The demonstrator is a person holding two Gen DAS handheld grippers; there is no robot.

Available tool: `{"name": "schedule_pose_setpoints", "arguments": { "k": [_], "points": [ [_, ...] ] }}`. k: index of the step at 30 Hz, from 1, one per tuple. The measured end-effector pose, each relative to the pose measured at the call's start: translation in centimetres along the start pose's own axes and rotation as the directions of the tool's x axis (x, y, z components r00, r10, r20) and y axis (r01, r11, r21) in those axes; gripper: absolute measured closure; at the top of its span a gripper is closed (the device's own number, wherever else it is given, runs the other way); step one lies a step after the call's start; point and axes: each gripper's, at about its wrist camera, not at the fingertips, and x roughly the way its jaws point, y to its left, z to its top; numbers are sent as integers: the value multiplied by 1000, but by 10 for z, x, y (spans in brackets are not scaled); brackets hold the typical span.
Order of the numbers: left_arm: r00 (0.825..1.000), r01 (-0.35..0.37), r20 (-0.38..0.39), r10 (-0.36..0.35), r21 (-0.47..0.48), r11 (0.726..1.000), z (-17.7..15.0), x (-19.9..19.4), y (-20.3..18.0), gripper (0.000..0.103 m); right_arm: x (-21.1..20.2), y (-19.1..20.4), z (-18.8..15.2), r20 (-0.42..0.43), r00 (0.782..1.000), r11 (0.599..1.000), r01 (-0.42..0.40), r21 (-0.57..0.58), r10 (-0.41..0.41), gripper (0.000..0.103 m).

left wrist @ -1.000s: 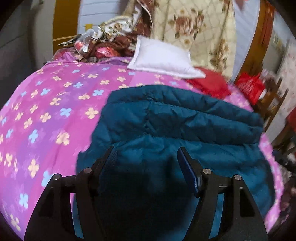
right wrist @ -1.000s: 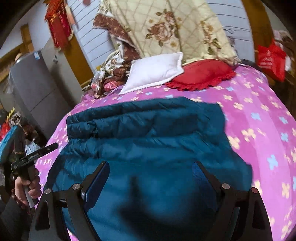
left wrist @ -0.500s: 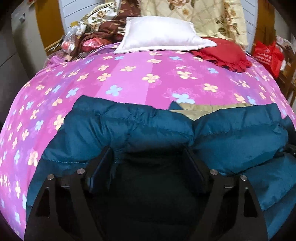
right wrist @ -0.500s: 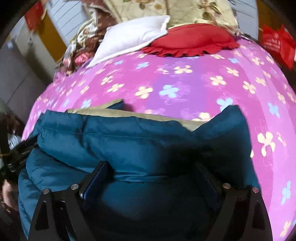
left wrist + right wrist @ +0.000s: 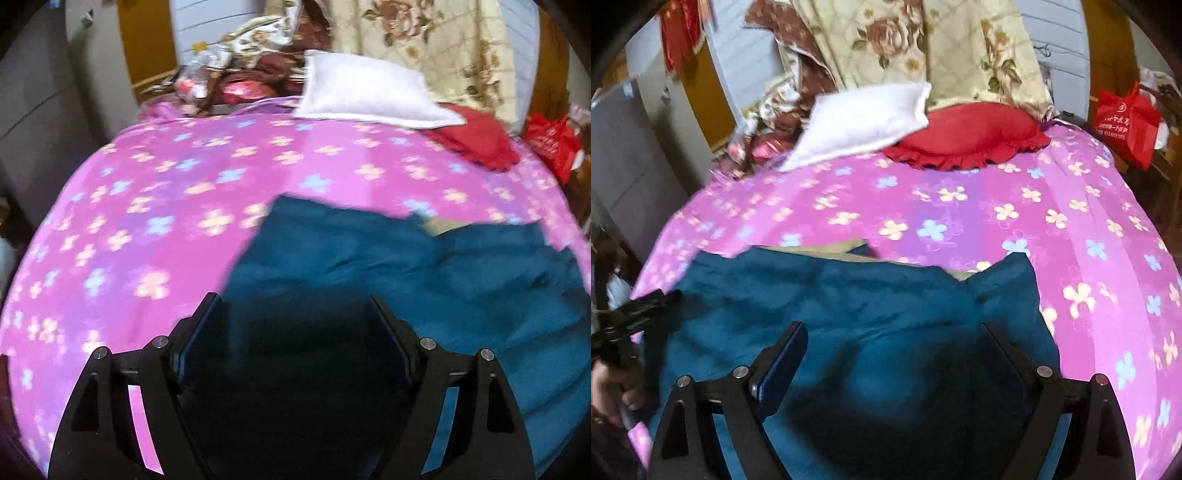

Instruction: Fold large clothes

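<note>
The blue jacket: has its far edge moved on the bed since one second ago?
Yes. The blue jacket now ends farther from the red cushion, toward the camera; more sheet shows between.

The teal jacket point(image 5: 871, 295) is soft, matt padded cloth. The bedspread point(image 5: 979, 206) is smooth printed cloth. The right gripper point(image 5: 892, 345) looks like matt black plastic with shiny metal screws.
</note>
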Motion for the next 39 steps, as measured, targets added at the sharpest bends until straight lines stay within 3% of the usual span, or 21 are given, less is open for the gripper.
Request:
{"name": "schedule_pose_setpoints", "arguments": {
  "k": [1,3,6,10,14,16,19,23,27,30,33,39],
  "points": [
    [1000,-17,-9,17,-5,1000,-7,4,9,23,-2,8,-7,-12,1000,1000,-25,7,25,12],
    [998,32,-43,-36,-77,997,-23,16,28,23,4,22,-21,-22,999,1000,-27,4,27,12],
    [997,75,22,-74,-111,991,-39,15,32,22,34,30,-42,-28,999,999,38,-20,-39,0],
    [995,72,72,-63,-124,990,-49,13,30,21,37,19,-54,78,997,1000,-7,15,6,0],
    [998,41,41,-36,-112,993,-44,12,27,20,34,18,-62,147,989,1000,-18,13,16,0],
    [1000,-1,11,2,-99,995,-40,3,25,20,33,19,-61,145,989,1000,-15,15,12,0],
    [999,11,43,-5,-127,992,-43,-34,26,20,19,24,-65,149,989,1000,15,10,-16,0],
    [993,85,88,-80,-55,995,-58,-87,6,21,-24,29,-91,169,985,999,36,6,-37,0],
    [975,203,72,-208,81,976,-91,-109,-39,20,-28,28,-123,93,994,998,53,-24,-51,0],
    [987,157,8,-161,174,972,-118,-90,-71,20,-28,26,-131,113,993,997,45,-65,-37,0],
    [987,150,33,-156,155,977,-124,-83,-73,19,-26,19,-135,109,994,998,17,-67,-9,0],
    [986,162,29,-164,74,984,-127,-74,-65,12,-25,21,-138,94,995,994,34,-103,-25,0]
  ]
}}
